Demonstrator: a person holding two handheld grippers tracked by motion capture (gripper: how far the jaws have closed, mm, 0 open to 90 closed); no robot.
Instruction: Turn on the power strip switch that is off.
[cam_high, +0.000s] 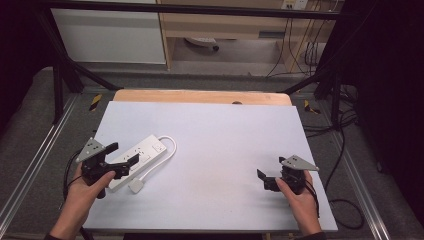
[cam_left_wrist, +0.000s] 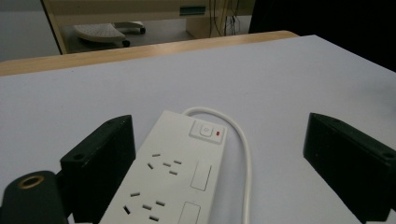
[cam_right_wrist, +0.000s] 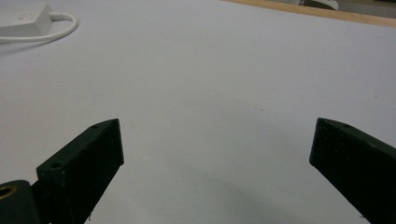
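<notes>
A white power strip (cam_high: 139, 156) (cord looped) is straddled near the table's (cam_high: 225, 135) left edge by the wide left tool (cam_high: 124, 154); the right tool (cam_high: 261, 179) is held wide near the right edge.

No text, brand or no. can be read; a power symbol is seen on the power strip's (cam_left_wrist: 163, 182) switch (cam_left_wrist: 204, 130).

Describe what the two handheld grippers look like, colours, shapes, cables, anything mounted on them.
Both are black, each with two blocky, flat-faced jaws. The left gripper and the right gripper each carry a grey three-cornered plate on top, dotted with small holes. A thin black cable trails from the left one. A brass-ringed hole sits beside the left gripper's jaw. The forearms are bare.
</notes>
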